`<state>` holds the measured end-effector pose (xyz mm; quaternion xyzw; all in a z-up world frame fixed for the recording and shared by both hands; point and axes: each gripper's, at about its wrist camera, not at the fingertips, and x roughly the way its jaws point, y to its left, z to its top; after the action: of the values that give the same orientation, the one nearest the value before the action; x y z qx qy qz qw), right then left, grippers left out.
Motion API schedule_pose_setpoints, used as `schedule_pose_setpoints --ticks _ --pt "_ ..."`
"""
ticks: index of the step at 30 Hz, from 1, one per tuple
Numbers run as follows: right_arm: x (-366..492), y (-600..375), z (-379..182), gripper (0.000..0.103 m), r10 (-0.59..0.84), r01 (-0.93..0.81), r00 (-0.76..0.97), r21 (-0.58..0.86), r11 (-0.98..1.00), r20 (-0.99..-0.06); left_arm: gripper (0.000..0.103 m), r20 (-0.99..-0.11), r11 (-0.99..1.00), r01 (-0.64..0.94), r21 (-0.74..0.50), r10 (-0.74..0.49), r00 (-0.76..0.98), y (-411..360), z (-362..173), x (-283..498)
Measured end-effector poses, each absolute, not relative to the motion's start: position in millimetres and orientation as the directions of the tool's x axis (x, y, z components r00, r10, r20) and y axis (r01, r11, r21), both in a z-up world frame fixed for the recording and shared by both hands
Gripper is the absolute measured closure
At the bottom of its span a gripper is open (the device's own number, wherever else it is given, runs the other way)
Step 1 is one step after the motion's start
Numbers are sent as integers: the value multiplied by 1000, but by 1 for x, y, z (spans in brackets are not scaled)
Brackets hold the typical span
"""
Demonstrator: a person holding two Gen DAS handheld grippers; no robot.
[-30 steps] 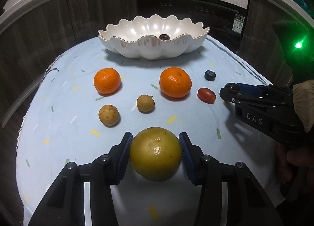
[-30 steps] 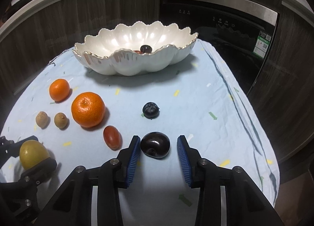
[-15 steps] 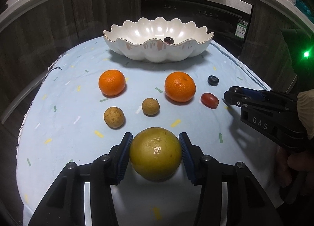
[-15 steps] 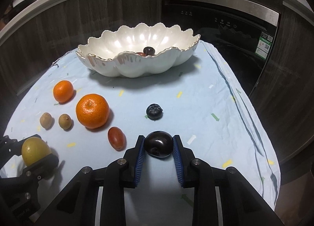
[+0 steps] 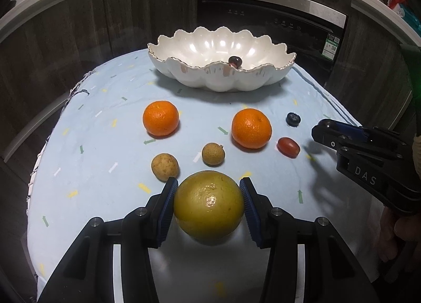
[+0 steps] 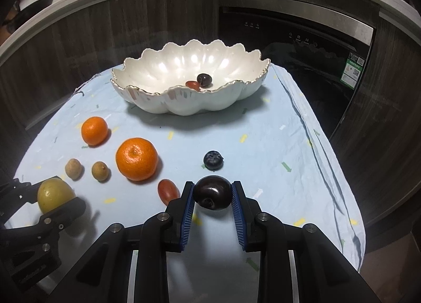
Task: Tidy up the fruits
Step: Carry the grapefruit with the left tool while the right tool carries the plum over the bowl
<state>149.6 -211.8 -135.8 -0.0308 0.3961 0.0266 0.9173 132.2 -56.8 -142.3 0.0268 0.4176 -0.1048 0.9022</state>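
My left gripper (image 5: 208, 197) is shut on a large yellow citrus fruit (image 5: 209, 205), with both blue pads against its sides. My right gripper (image 6: 212, 195) is shut on a dark plum-like fruit (image 6: 212, 196). The white scalloped bowl (image 6: 189, 104) stands at the far end of the cloth and holds another dark fruit (image 6: 204, 79) and a small red tomato (image 6: 192, 84). Between the grippers and the bowl lie two oranges (image 5: 160, 118) (image 5: 251, 128), two brown longans (image 5: 165, 166) (image 5: 213, 153), a cherry tomato (image 6: 168, 191) and a blueberry (image 6: 213, 160).
A light blue cloth (image 6: 276, 145) with small coloured marks covers the table and hangs over its right edge. Dark cabinets and a built-in appliance (image 6: 302, 47) stand behind the table. A person's hand (image 5: 400, 234) holds the right gripper at the right of the left wrist view.
The right jaws have closed onto the dark fruit, which lay loose between them a second ago. The left grip on the yellow fruit is unchanged. The bowl sits slightly lower in both views.
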Motion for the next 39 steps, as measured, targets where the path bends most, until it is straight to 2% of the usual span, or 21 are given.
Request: schedule_pose_setpoints --ticks 19,39 --pt "158 -205 -103 74 28 -77 703 -38 996 -710 55 -729 979 196 -57 -174 662 -51 -105 161" --pt "201 -208 -50 74 20 -58 774 -38 998 -633 55 -680 975 212 -60 -196 707 -56 -58 223"
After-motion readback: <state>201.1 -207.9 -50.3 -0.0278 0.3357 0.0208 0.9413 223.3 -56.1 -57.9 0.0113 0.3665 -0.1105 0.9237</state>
